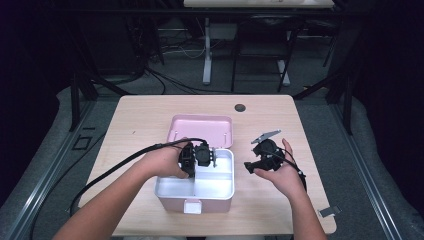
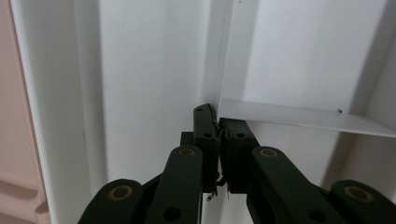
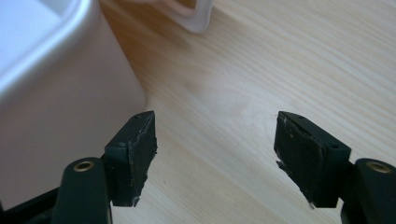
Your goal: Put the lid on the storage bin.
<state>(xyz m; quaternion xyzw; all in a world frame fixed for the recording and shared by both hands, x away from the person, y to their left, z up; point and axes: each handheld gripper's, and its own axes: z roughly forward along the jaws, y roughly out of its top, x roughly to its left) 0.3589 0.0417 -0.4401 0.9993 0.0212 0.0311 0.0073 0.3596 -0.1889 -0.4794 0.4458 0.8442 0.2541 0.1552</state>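
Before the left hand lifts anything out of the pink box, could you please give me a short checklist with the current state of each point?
1. Lid fully open, lying back behind the pink box: ok.
2. Left claw on the white divider at its junction: ok, jaws nearly closed on it.
3. Firm hold on the divider: cannot tell.
4. Right claw open and empty over the table: ok.
5. Right claw clear of the box wall: ok, beside it, not touching.
6. Compartments free of loose items: ok.

Brightly lit from above on the table (image 1: 150, 115), dark and murky all around. Soft overall, blurred close up in both gripper views.
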